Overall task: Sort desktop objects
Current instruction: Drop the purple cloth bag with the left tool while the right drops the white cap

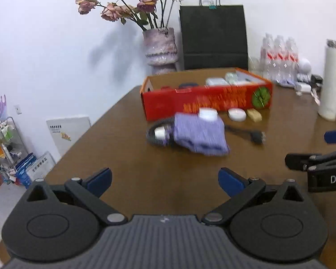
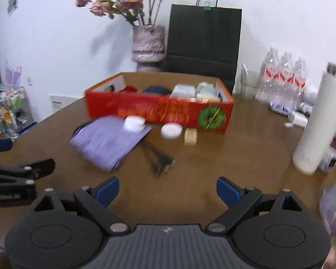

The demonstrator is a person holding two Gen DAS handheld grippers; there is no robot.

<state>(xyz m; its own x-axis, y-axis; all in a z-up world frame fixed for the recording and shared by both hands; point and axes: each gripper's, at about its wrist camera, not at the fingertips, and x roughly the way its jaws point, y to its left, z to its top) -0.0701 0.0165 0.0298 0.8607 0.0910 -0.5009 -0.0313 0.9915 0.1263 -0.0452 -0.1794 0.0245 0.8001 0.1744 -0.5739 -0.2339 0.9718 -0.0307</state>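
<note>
Both jaws gape empty: left gripper [image 1: 165,179], right gripper [image 2: 167,189]. Beyond them, the red box [image 2: 159,109] holds white packets and dark items. Purple cloth [image 2: 109,141] lies just before it; bare brown table [image 2: 235,157] surrounds the grippers.

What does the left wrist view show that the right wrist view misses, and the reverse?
Only the left wrist view shows the black coil with a white piece sticking out beside the purple cloth.

Only the right wrist view shows the cloth lying flat and the cable's plug end clear of it.

Both show the red box, two white round tins, the tan block, the white bottle and both grippers open: left, right.
</note>
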